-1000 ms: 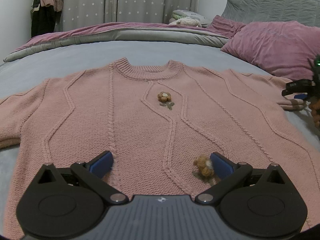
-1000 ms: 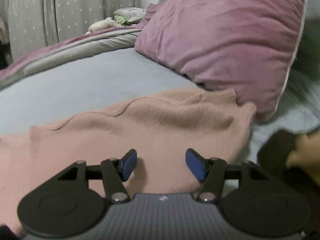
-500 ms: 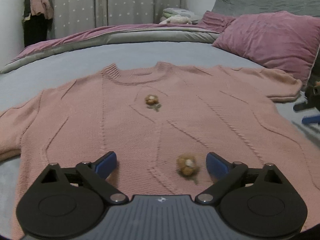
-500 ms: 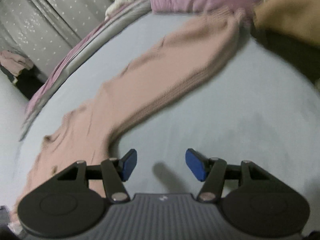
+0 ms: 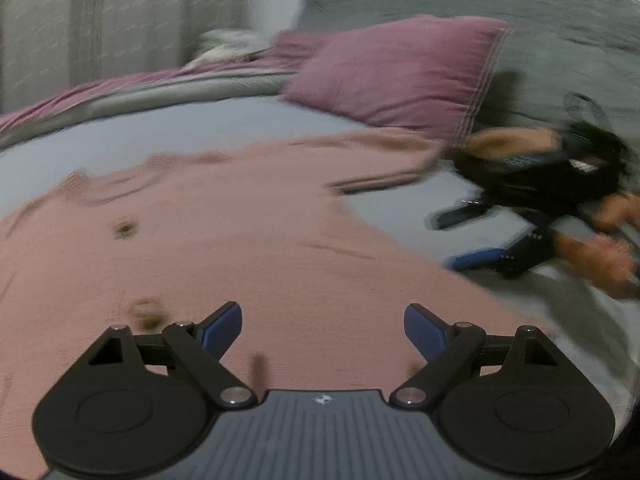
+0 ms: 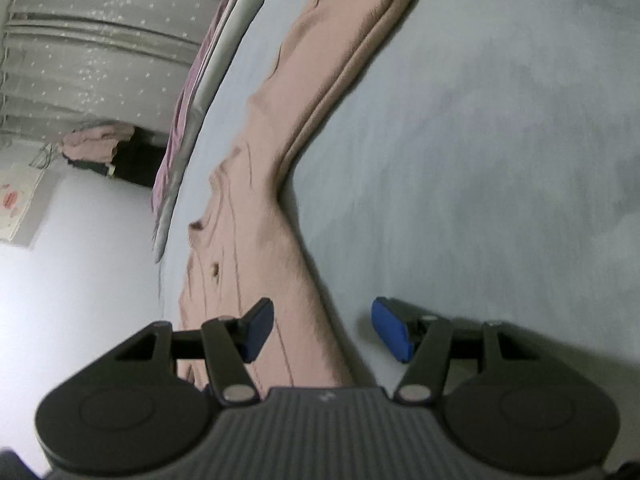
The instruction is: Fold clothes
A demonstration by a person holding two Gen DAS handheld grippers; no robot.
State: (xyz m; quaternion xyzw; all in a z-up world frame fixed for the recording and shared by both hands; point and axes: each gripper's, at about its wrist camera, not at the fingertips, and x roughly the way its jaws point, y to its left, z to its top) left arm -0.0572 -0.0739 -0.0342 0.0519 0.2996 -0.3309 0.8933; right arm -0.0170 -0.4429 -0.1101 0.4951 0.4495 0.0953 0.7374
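A: Left side? Pink cable-knit sweater (image 5: 240, 240) lies spread flat on the grey-blue bedsheet (image 5: 168, 128).
B: Left gripper (image 5: 322, 326) over its lower part, fingers spread wide, nothing held.
A: Right gripper (image 6: 322, 330)?
B: Fingers apart, empty, straddling the sweater's side edge, one blue pad (image 6: 390, 330) over bare sheet. Mauve velvet pillow (image 5: 400, 76) beyond, blurred.
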